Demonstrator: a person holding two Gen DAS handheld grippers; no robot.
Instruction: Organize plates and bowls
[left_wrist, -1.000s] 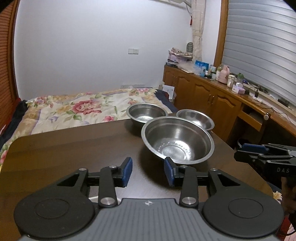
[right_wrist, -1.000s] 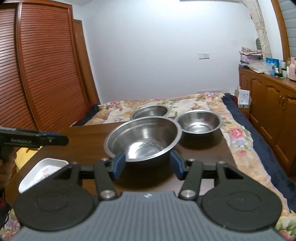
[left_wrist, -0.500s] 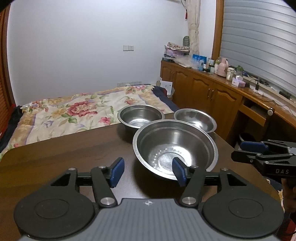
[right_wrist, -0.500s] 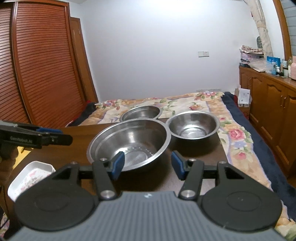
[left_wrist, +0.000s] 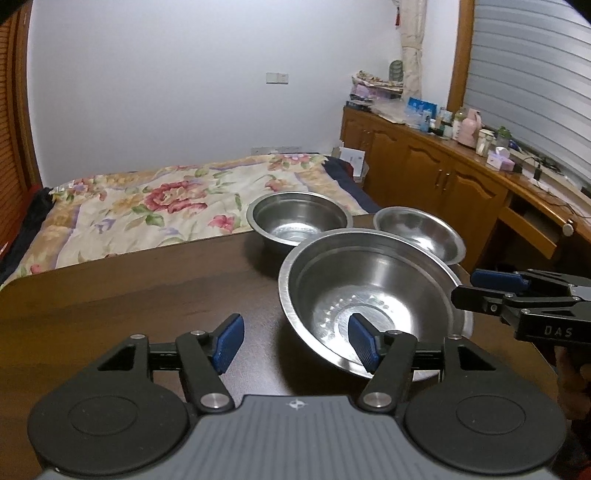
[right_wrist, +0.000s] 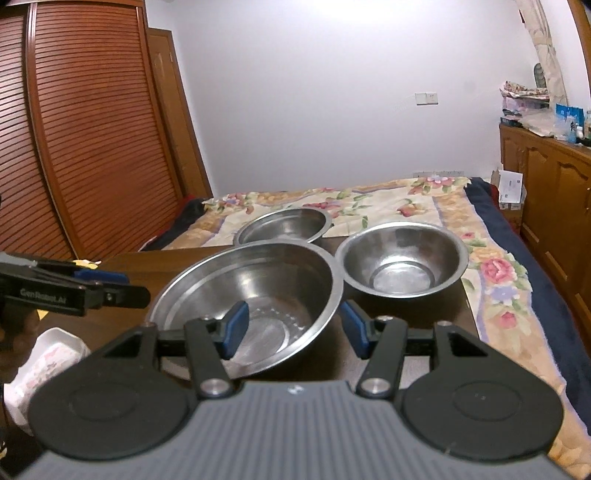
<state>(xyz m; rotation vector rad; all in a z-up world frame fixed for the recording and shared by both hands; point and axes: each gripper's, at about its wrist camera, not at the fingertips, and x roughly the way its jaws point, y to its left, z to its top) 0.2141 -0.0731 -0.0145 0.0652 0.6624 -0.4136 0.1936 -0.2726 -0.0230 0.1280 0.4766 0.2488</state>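
- Left tongs (left_wrist: 295, 341) and right tongs (right_wrist: 293, 328), both spread wide and empty, flank the big bowl (right_wrist: 251, 295).
- It sits on the bench (left_wrist: 129, 295), rim between each pair's pads.
- Neither seems nearer.

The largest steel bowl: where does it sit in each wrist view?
Left wrist: largest steel bowl lies right of centre, partly behind the left hand-held gripper's right finger.
Right wrist: it lies centre-left, behind the right hand-held gripper's left finger.
Shared landmark: floral bedspread.
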